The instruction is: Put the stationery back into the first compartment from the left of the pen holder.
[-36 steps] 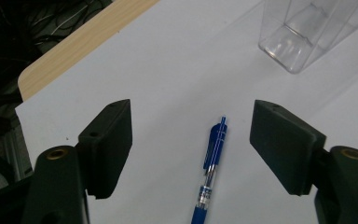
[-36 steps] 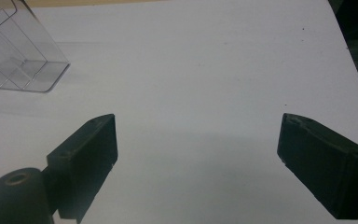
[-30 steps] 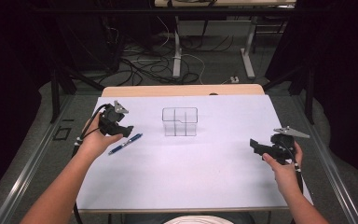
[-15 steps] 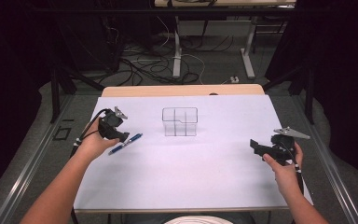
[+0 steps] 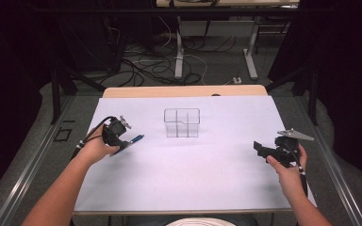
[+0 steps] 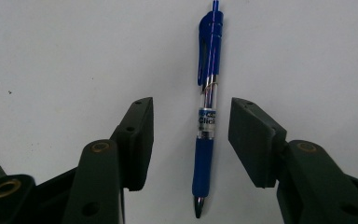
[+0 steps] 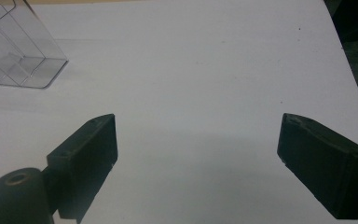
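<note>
One blue click pen with a clear barrel point(image 6: 208, 100) lies flat on the white worktop point(image 5: 207, 174), between the fingers point(image 6: 140, 135) of the left gripper point(image 6: 191, 140), which have just been closing but do not yet touch it. The right gripper point(image 7: 196, 154) hovers well apart at the worktop's right side, its fingers released and holding nothing. One clear plastic compartmented box point(image 5: 182, 123) stands near the middle.

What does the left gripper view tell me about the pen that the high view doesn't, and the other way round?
The left gripper view alone shows the pen close up: blue clip, clear barrel with print, rubber grip, lying between the left gripper's jaws, which have just been closing, gaps on both sides. The high view alone shows the clear box, the right gripper and both forearms. Both show the pen on the white table.
</note>
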Available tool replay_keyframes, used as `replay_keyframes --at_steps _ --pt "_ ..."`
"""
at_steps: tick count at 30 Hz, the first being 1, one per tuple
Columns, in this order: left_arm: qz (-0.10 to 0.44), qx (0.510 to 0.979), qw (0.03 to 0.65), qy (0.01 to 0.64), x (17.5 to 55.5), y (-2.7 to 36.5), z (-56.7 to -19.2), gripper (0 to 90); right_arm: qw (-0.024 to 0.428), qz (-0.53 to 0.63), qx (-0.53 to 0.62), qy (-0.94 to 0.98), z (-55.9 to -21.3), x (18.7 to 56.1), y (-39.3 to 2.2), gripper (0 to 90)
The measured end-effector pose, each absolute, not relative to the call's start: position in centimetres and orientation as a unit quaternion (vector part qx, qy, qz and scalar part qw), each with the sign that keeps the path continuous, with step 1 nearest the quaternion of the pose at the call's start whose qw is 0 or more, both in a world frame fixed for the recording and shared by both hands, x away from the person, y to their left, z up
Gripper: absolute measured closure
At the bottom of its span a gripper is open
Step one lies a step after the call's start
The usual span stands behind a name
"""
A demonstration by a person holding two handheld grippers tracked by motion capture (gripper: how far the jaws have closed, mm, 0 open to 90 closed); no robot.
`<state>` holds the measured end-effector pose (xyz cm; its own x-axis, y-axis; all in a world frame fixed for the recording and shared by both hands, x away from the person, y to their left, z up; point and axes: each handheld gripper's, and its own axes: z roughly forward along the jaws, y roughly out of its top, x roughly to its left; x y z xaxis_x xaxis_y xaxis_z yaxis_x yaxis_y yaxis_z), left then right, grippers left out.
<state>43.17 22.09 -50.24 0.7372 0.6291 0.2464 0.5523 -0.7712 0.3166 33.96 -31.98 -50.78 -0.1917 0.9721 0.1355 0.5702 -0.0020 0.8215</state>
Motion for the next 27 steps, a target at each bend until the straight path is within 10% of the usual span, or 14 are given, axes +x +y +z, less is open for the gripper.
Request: replay_keyframes --at_steps 27 --pt "0.164 0.935 0.074 0.305 43.2 21.8 -52.9 62.1 0.246 0.399 0.586 0.661 -51.0 34.0 -31.9 11.6"
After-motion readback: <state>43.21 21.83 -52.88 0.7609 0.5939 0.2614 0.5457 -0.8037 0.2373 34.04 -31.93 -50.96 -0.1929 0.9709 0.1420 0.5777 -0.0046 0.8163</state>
